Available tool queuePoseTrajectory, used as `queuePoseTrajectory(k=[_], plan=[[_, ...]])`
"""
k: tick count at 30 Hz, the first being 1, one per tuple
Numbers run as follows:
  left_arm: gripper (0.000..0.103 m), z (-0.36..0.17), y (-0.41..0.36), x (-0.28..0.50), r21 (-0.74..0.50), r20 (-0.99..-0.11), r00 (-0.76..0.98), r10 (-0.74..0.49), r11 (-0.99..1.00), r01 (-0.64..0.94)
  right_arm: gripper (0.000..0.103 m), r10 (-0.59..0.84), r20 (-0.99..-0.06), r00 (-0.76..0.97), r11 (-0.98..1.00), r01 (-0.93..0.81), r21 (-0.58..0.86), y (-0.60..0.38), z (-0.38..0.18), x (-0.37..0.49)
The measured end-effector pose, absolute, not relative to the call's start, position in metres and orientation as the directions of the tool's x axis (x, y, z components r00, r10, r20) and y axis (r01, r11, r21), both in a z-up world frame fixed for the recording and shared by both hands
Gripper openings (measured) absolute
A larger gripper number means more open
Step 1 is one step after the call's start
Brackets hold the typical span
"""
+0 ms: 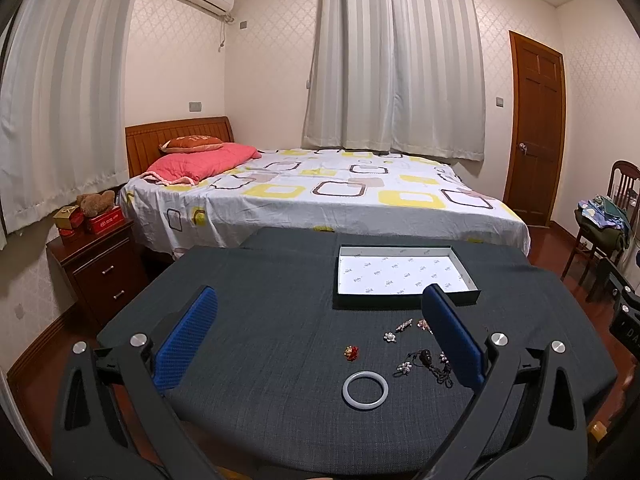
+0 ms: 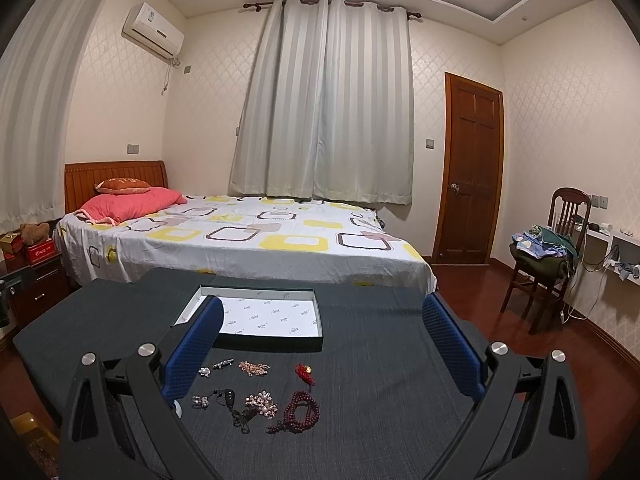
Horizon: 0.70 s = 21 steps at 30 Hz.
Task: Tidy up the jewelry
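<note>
Loose jewelry lies on a dark grey cloth-covered table (image 1: 260, 320). A pale bangle (image 1: 365, 391) sits nearest, with a small red charm (image 1: 351, 353), a pearl flower (image 1: 389, 337) and a black pendant cord (image 1: 426, 358) beyond it. The right wrist view adds a dark red bead bracelet (image 2: 302, 410), a pink bead cluster (image 2: 262, 402), a gold chain (image 2: 254, 367) and a red tassel charm (image 2: 305, 373). A shallow open box (image 1: 404, 274) lined with white paper stands behind them. My left gripper (image 1: 320, 334) and right gripper (image 2: 320, 346) hover open above the table, holding nothing.
Behind the table stands a bed (image 1: 320, 192) with a patterned sheet and pink pillow. A nightstand (image 1: 100, 264) is at the left, a wooden door (image 1: 536, 136) and a chair (image 2: 556, 248) piled with clothes at the right. Red wood floor surrounds the table.
</note>
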<state>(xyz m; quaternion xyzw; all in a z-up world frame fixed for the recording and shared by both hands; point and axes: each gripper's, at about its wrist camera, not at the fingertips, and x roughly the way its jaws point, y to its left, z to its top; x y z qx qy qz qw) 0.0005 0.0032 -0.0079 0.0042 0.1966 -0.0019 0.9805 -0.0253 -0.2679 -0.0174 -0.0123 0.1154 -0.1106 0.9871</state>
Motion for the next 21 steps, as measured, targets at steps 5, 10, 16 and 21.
queuePoseTrajectory(k=[5, 10, 16, 21], plan=[[0.100, -0.0095, 0.0025, 0.0003, 0.006, -0.388, 0.922, -0.005, 1.000, 0.008, 0.097, -0.220, -0.226, 0.949, 0.975, 0.215, -0.049, -0.2668, -0.0183, -0.0250], [0.100, -0.0138, 0.0028, -0.0012, 0.005, -0.392, 0.920, -0.008, 1.000, 0.011, 0.097, -0.220, -0.227, 0.949, 0.976, 0.214, -0.050, -0.2660, -0.0181, -0.0252], [0.100, -0.0137, 0.0054, 0.0002, 0.003, -0.395, 0.918, -0.009, 1.000, 0.011, 0.097, -0.220, -0.226, 0.949, 0.976, 0.214, -0.050, -0.2653, -0.0184, -0.0252], [0.100, -0.0131, 0.0056, -0.0001, 0.003, -0.395, 0.919, -0.009, 1.000, 0.010, 0.097, -0.223, -0.224, 0.949, 0.975, 0.217, -0.050, -0.2653, -0.0186, -0.0250]])
